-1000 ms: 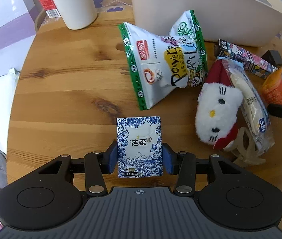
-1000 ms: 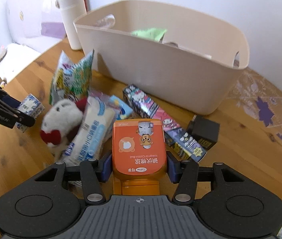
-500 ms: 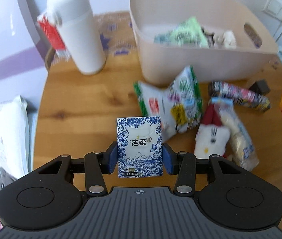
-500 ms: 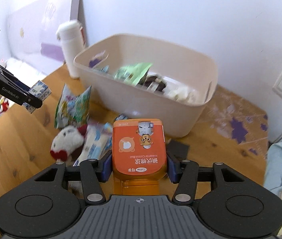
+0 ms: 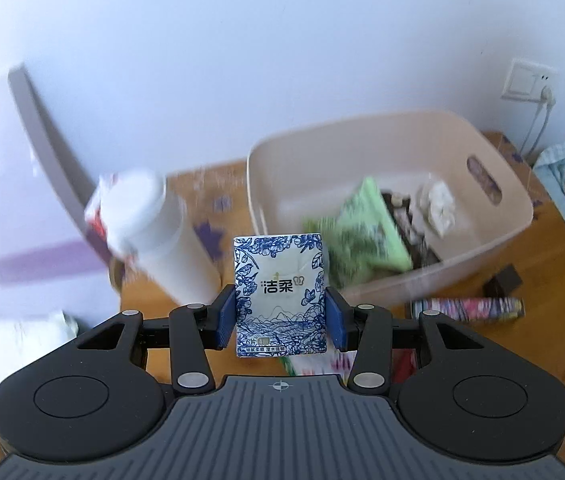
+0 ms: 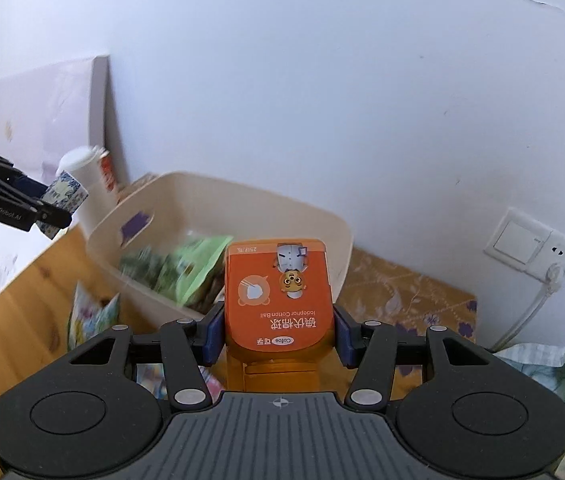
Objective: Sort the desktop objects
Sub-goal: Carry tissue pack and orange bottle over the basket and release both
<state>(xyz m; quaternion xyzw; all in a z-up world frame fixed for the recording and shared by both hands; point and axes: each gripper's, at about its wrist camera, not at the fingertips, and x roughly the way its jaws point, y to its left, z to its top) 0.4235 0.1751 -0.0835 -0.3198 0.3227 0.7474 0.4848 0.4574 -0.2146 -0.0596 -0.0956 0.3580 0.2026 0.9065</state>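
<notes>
The left tool (image 5: 280,322) is clamped on a small tissue pack (image 5: 280,295) printed with blue flowers and the characters 洁柔, its blue pads pressing the pack's two long sides; the pack stands upright at the centre of the left wrist frame, clear of the desk (image 5: 554,280). The right tool (image 6: 278,334) is clamped the same way on an orange box (image 6: 278,294) whose label reads upside down: "Cofoe", "Iodophor Cotton Ball" and a line of Chinese characters, with a cartoon animal in a white coat near its far end. Both tools are tilted downward toward a beige bin (image 5: 514,236) that sits in the middle right of the left view and the lower middle of the right view. Inside the bin lie a green packet (image 5: 366,228), blurred, and some darker and white items too smeared to name. The left view alone shows a white bottle (image 5: 162,240) with a red label behind it at centre left, a long patterned box (image 5: 466,309) and a small black cube (image 5: 502,282) on the desk below the bin, and the orange box as a sliver at the right edge. The right view alone shows the left tool from the side at the left edge, lettered "GenRobot.AI", a wall socket (image 6: 534,246) with a white cable at the right, and a snack bag (image 6: 92,316) on the desk at lower left.
</notes>
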